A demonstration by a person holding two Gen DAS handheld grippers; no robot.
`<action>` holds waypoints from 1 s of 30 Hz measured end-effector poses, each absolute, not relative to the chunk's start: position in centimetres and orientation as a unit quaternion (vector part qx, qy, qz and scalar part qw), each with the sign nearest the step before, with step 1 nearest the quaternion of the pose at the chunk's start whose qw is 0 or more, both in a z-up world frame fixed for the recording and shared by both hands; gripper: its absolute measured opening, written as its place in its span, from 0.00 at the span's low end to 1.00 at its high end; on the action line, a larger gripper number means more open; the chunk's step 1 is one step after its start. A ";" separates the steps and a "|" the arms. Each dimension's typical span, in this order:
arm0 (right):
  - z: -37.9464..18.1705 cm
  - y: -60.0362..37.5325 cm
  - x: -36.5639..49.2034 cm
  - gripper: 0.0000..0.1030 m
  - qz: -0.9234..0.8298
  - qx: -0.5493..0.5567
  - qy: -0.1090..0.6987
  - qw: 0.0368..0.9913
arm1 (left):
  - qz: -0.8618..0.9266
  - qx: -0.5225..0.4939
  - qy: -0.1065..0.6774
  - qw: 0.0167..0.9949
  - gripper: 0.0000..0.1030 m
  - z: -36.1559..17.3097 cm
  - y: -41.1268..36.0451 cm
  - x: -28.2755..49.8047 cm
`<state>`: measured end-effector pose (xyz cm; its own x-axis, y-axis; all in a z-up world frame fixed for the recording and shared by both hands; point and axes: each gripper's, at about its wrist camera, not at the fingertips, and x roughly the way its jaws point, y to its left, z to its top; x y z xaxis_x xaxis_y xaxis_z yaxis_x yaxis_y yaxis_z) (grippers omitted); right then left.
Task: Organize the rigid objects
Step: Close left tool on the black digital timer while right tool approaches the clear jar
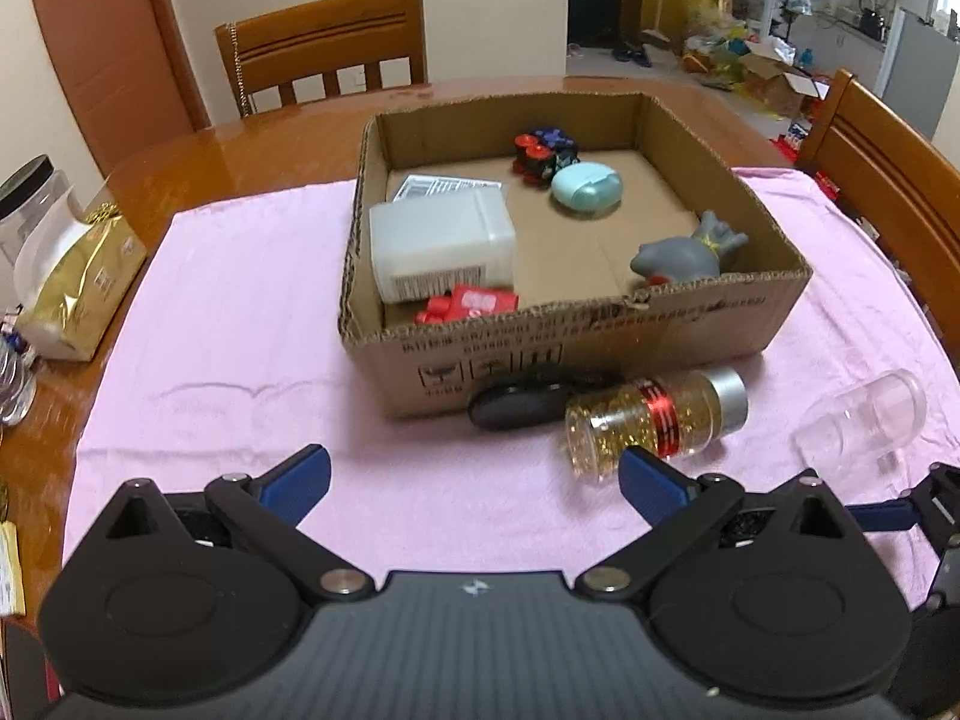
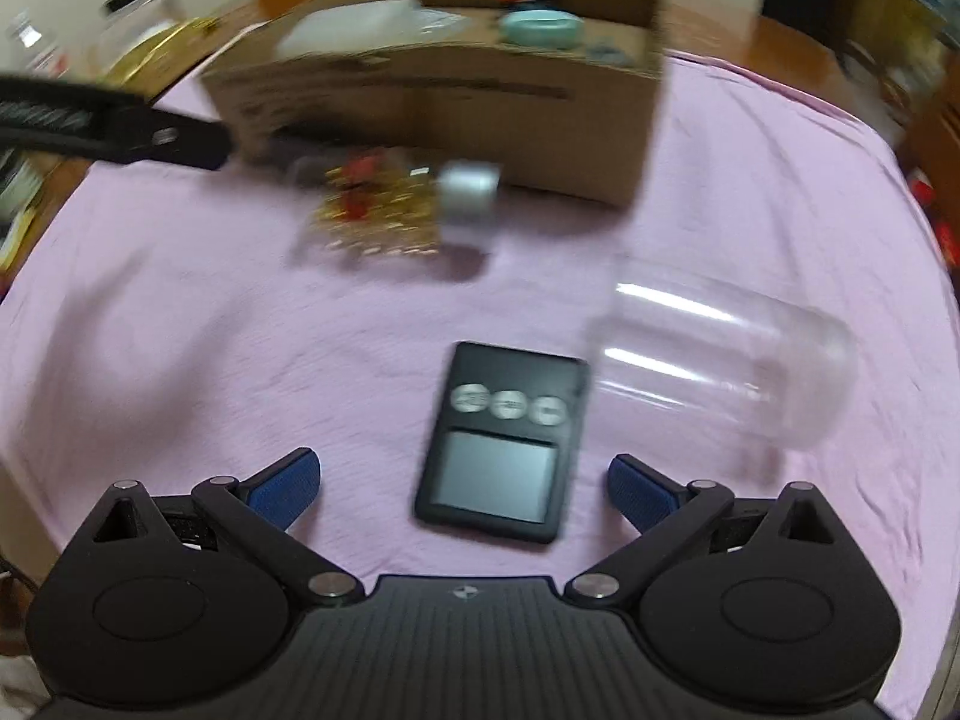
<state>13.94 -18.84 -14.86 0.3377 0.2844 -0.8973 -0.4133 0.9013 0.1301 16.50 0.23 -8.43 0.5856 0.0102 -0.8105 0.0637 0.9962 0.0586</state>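
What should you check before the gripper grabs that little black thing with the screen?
1. Right hand-held gripper open: ok, its blue pads are spread wide.
2. Black device between the pads: ok, it lies flat on the pink cloth right ahead.
3. Clear jar out of the way: not ok, it lies on its side very close to the device's right edge.
4. Room in the cardboard box: ok, bare floor shows in the middle.
5. Left hand-held gripper clear: ok, open and empty, near the gold bottle.
6. Steady view: not ok, the right wrist picture is blurred.
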 end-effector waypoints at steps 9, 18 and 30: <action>-14.6 -17.5 13.1 1.00 0.286 -0.062 0.526 0.799 | -0.027 0.060 0.460 0.886 0.99 -8.7 -1.7 15.5; -13.7 -22.2 12.1 1.00 0.250 -0.095 0.507 0.819 | -0.080 0.073 0.479 0.871 0.99 -11.2 -6.7 14.6; -15.3 -27.7 11.6 1.00 0.225 -0.146 0.519 0.812 | -0.086 0.095 0.498 0.858 0.99 -15.2 -11.5 13.4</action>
